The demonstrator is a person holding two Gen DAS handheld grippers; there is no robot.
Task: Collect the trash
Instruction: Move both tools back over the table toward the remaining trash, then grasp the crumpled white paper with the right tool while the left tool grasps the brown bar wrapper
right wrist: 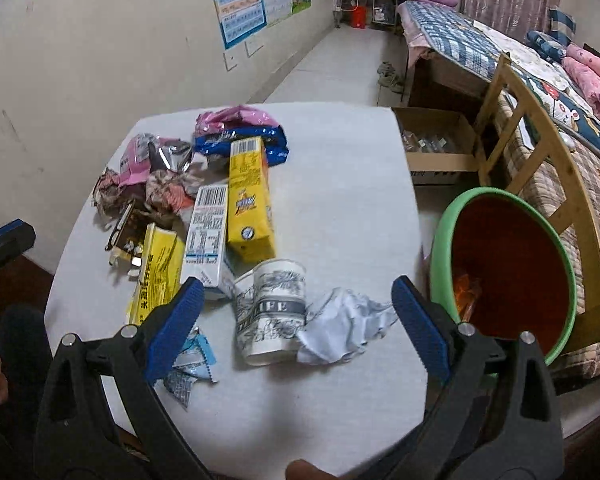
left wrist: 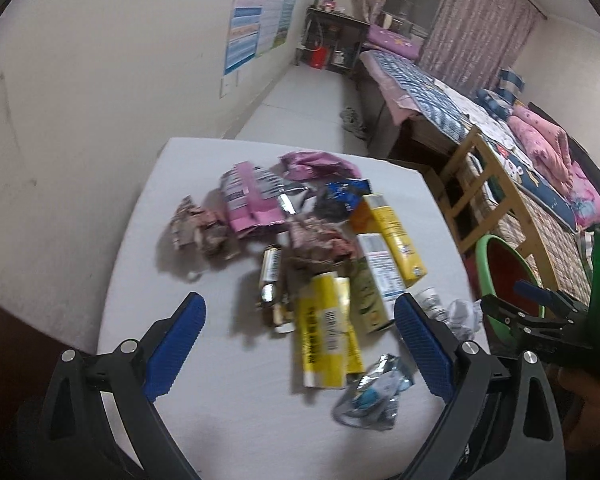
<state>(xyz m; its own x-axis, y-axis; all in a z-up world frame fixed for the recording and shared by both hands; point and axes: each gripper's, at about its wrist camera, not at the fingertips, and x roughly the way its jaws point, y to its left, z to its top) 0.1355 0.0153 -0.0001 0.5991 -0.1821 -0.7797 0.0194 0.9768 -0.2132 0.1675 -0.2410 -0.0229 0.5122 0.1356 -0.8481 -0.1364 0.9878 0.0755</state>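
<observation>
Hovering above the white table (right wrist: 340, 208), both the left gripper (left wrist: 300, 320) and right gripper (right wrist: 296, 300) are held wide open, empty; trash is piled far-left, the paper cup (right wrist: 272, 312) near, the green basin (right wrist: 444, 240) right.

The paper cup (right wrist: 274, 312) lying on its side carries a dark band with pale letters, of which "IFE" can be made out. Barcodes show on the tall yellow carton (right wrist: 249, 200) and the white carton (right wrist: 206, 236) — their small print is illegible, and the flattened yellow pack (right wrist: 156, 272) bears black characters too blurred to read.
</observation>
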